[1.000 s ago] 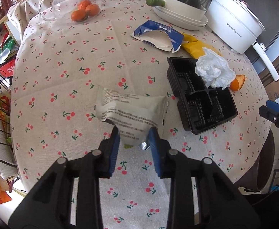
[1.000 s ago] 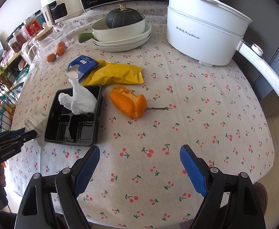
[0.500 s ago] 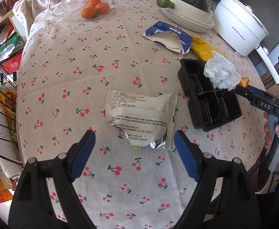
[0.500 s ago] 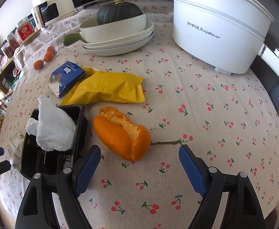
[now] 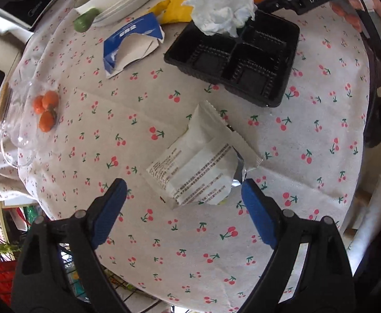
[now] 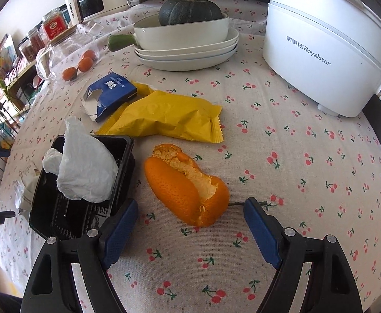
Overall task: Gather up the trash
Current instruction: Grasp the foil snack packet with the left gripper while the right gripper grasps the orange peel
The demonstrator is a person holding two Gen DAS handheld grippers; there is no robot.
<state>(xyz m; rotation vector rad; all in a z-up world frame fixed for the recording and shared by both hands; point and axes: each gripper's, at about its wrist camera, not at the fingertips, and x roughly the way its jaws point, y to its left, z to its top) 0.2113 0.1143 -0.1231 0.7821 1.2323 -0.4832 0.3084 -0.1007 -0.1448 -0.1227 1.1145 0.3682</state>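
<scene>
Now: left claw (image 5: 184, 198) jaws opening, nothing clamped; white wrapper (image 5: 198, 167) lies flat on the counter (image 5: 138, 109) just ahead of the pads. Right claw (image 6: 190, 221) spread wide, empty, straddling the near end of the orange peel (image 6: 185, 187). Black tray (image 6: 67, 208) beside the peel holds a crumpled tissue (image 6: 86, 167). Yellow wrapper (image 6: 169, 114) and torn blue box (image 6: 109, 94) lie beyond.
</scene>
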